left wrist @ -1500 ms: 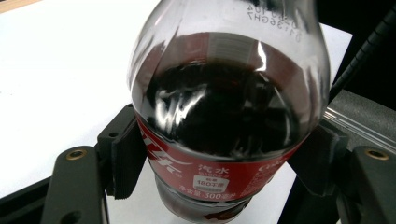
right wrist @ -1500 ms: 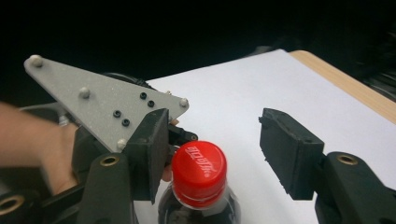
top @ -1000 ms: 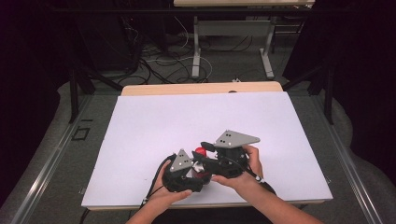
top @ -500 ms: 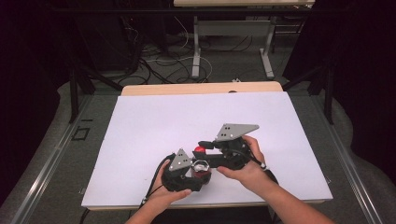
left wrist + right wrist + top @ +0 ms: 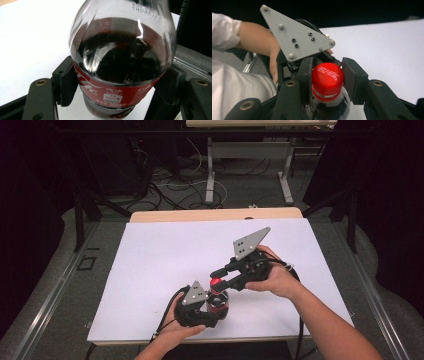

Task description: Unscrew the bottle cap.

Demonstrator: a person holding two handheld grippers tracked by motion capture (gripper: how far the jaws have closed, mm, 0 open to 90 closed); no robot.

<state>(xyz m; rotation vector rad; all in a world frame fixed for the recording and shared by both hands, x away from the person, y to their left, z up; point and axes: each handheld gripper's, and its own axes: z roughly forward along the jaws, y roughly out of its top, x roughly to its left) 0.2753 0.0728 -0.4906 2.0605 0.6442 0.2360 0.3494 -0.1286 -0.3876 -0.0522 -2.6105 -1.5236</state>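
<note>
Bottle cap sitting between the right gripper's jaws, ready for a twist

Left gripper point(image 5: 212, 307) is pinching the cola bottle point(image 5: 120, 62) by its red label band, holding it upright near the front edge of the white table point(image 5: 150, 255); right gripper point(image 5: 327, 80) is reaching in from the right, its pads flanking the red cap point(image 5: 327, 78), one touching and the other looking a hair apart, so I cannot tell whether it is gripping. Label is showing Chinese script and "300"; cap is carrying white script
</note>
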